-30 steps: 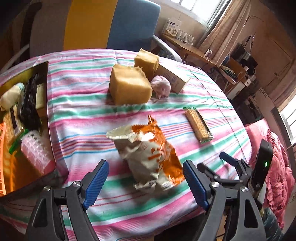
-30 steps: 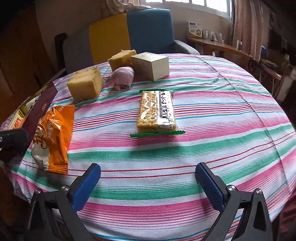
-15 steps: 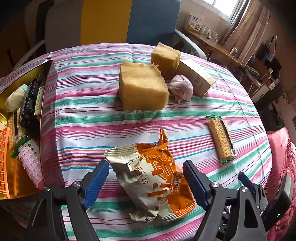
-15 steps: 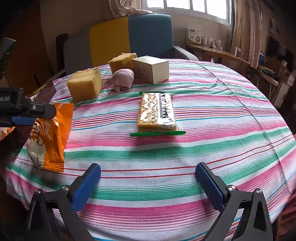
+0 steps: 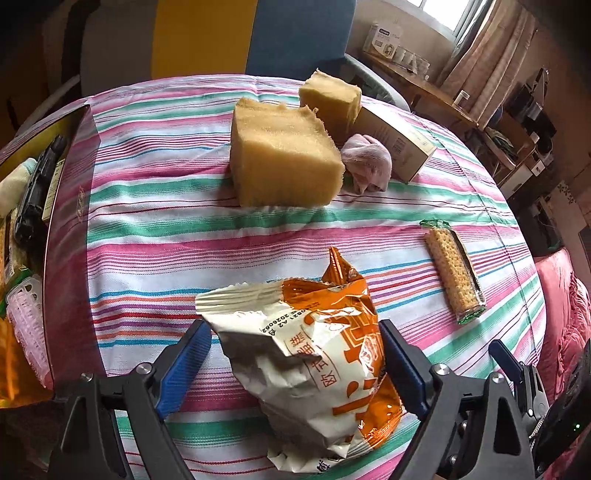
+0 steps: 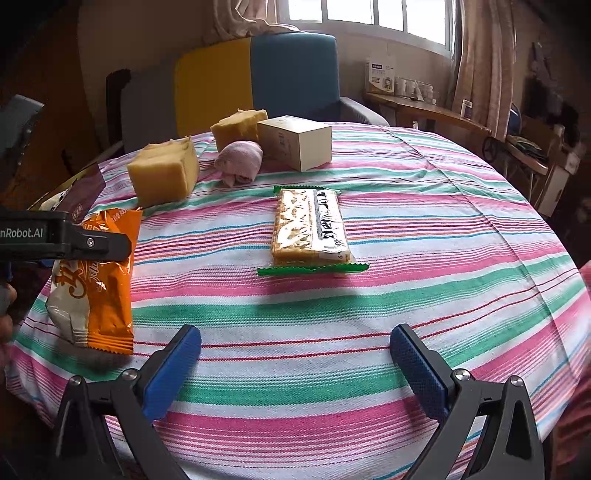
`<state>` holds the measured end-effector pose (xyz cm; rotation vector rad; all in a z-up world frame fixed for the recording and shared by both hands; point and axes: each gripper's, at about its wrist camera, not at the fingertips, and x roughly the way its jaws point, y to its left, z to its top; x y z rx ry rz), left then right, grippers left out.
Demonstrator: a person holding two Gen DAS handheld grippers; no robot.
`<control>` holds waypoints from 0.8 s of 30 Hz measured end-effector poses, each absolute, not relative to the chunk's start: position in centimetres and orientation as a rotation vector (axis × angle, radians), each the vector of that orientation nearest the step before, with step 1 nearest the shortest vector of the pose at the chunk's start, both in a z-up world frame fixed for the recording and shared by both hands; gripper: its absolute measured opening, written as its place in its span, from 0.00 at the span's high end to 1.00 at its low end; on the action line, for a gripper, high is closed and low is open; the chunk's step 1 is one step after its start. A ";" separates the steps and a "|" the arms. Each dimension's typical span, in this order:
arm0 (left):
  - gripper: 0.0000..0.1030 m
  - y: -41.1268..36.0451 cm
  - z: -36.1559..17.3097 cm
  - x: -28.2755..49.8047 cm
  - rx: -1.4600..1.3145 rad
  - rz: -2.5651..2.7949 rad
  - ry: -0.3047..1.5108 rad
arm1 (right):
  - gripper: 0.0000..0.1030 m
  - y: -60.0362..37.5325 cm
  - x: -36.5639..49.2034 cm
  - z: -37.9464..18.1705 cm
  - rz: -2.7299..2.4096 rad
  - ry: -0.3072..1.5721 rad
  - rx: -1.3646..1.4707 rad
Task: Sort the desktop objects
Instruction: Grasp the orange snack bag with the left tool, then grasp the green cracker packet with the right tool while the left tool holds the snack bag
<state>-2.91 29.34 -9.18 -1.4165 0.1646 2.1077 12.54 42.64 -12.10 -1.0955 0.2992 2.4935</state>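
since a second ago the left gripper [image 5: 295, 363] has come down around the snack bag [image 5: 314, 363], jaws opening, pads not pressing it. the bag lies on the striped tablecloth [image 5: 155, 236], cracker pack [image 5: 453, 273] at three o'clock. right gripper [image 6: 295, 363] is wide, empty.

place: home living room | signs: armchair [image 6: 258, 81]; curtained window [image 6: 369, 18]; striped tablecloth [image 6: 406, 221]
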 end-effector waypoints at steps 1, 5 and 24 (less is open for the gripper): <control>0.08 29.3 -9.3 -3.0 -1.420 2.102 0.156 | 0.00 42.6 12.5 -12.1 2.490 0.298 -1.100; 0.07 29.3 -9.4 -3.0 -1.407 2.098 0.156 | 0.00 43.2 11.7 -11.8 2.456 0.316 -1.201; 0.01 29.0 -10.1 -2.6 -1.316 2.096 0.130 | 0.18 46.7 8.9 -8.2 2.441 0.400 -1.168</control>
